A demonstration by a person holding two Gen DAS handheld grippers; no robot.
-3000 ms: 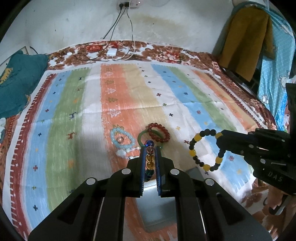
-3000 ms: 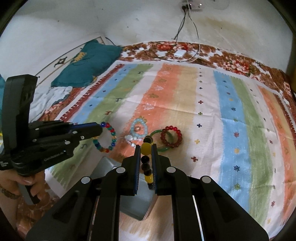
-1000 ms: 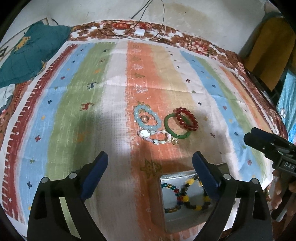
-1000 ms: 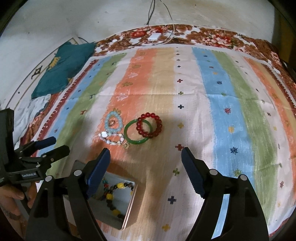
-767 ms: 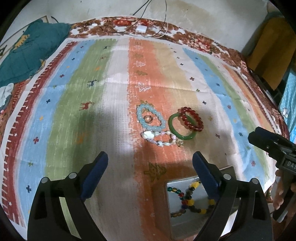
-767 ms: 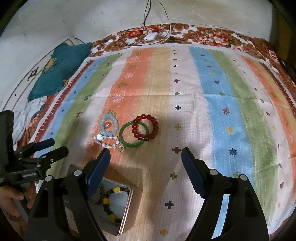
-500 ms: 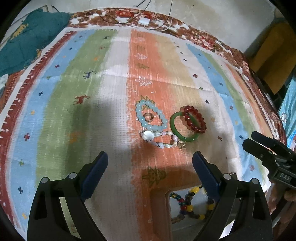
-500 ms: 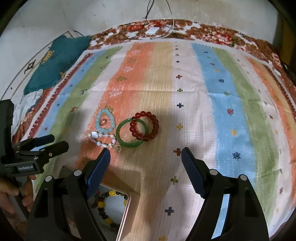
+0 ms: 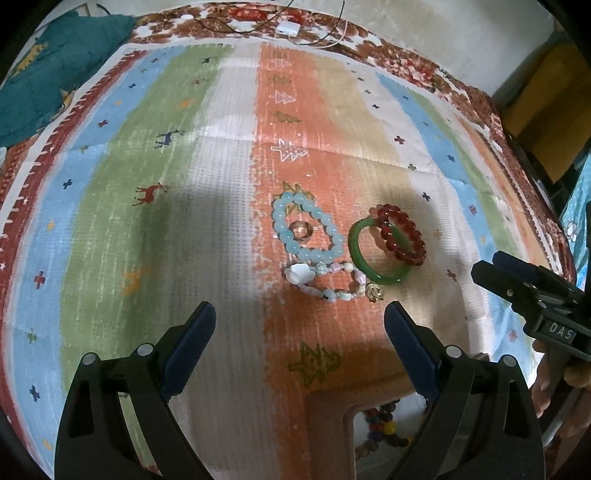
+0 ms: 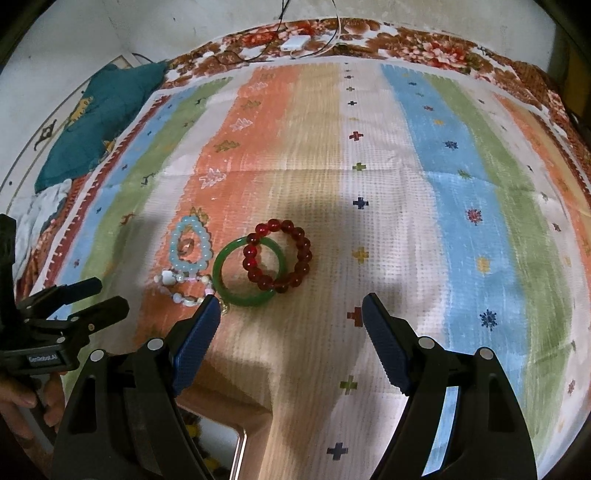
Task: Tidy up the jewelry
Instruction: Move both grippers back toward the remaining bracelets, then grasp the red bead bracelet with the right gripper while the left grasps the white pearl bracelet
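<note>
On the striped cloth lie a pale blue bead bracelet [image 9: 284,236] around a small ring [image 9: 300,230], a white-pink bead bracelet [image 9: 325,291] with a gold charm, a green bangle [image 9: 356,254] and a dark red bead bracelet [image 9: 404,245] overlapping it. They also show in the right wrist view: red bracelet [image 10: 301,258], bangle [image 10: 221,280]. My left gripper [image 9: 299,321] is open and empty just short of the white-pink bracelet. My right gripper [image 10: 290,314] is open and empty just short of the bangle. A metal tin [image 9: 349,421] near the front edge holds two bead bracelets [image 9: 380,428].
The cloth [image 9: 184,184] covers a bed with a floral border. A teal pillow [image 9: 48,66] lies at the far left. A white charger with cables [image 9: 288,27] lies at the far edge. Yellow and blue fabrics [image 9: 546,110] hang at the right.
Both grippers let their bead bracelets go into the tin and opened wide. They have since moved forward over the cloth toward the jewelry pile, so the tin has slid to the bottom of both views.
</note>
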